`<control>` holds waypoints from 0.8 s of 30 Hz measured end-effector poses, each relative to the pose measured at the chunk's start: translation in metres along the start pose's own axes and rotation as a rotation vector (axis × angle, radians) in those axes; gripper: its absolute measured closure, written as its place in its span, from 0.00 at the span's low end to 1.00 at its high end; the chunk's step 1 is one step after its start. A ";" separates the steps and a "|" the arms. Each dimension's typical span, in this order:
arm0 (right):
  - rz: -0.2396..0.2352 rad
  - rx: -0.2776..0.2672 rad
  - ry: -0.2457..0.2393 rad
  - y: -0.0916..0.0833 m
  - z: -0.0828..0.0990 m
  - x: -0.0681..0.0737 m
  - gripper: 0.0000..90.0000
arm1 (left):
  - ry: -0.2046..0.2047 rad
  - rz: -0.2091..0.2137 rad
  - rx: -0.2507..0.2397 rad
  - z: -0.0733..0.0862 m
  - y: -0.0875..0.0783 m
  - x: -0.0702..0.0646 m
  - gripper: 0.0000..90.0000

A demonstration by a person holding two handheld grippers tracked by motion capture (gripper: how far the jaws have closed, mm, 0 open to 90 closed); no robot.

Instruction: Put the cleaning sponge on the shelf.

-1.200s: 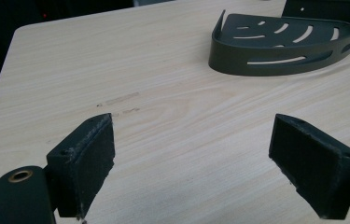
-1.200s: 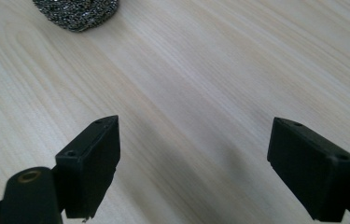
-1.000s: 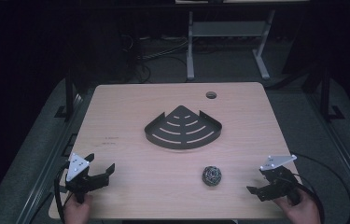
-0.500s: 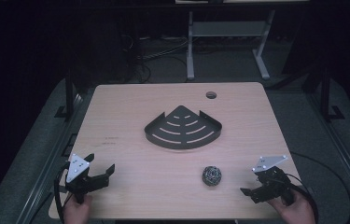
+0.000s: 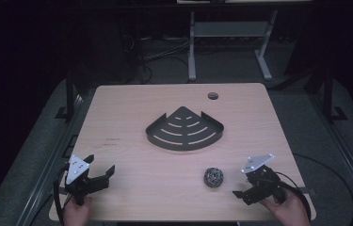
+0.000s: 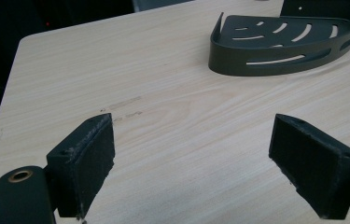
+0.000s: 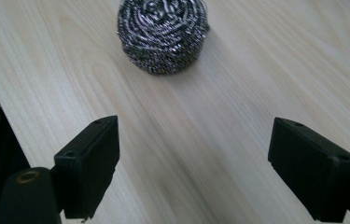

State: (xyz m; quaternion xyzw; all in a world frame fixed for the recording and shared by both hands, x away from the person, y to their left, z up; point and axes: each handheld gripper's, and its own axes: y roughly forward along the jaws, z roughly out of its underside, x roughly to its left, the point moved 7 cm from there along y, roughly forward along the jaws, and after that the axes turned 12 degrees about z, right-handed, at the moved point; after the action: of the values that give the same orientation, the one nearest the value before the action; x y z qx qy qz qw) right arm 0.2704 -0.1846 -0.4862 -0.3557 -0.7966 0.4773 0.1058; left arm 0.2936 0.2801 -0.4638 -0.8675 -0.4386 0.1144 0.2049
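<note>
We look down on a pale wood-grain table (image 5: 132,117) with rounded corners, standing in a dark room. A round grommet hole (image 5: 212,96) sits near its far edge, and a few faint scuff marks (image 5: 112,141) show on the left part of the top. Beyond the table we see grey carpet, loose cables (image 5: 164,56) on the floor and the white legs of a stand (image 5: 228,35). Dark frame posts stand at either side of the table.

Near the middle of the table lies a black corner caddy (image 5: 185,128), flat on the wood, its point toward the far edge and its curved slotted wall toward us. A steel scourer (image 5: 213,177) rests on the bare wood nearer us and to the right, well apart from the caddy.

Our left gripper (image 5: 100,175) is at the near left corner, held in a hand (image 5: 76,212), its jaws spread wide with nothing between them; in the left gripper view the caddy (image 6: 294,37) lies ahead and to the right. Our right gripper (image 5: 241,194) is at the near right, just beside the scourer, also wide and empty. In the right gripper view the scourer (image 7: 163,32) sits ahead of the jaws, not touching them.
</note>
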 end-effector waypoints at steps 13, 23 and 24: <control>-0.043 0.028 -0.046 0.013 -0.016 0.012 0.18 | 0.001 0.001 -0.002 0.000 0.001 0.000 0.15; -0.065 0.022 -0.069 0.021 -0.031 0.016 0.16 | 0.003 0.001 0.002 0.000 0.001 0.000 0.15; -0.069 0.022 -0.069 0.022 -0.032 0.016 0.16 | 0.003 0.001 0.003 0.000 0.001 0.000 0.15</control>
State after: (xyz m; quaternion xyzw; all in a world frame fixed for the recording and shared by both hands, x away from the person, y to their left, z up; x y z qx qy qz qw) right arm 0.2856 -0.1454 -0.4905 -0.3101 -0.8063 0.4940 0.0984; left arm 0.2944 0.2791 -0.4643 -0.8676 -0.4378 0.1140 0.2066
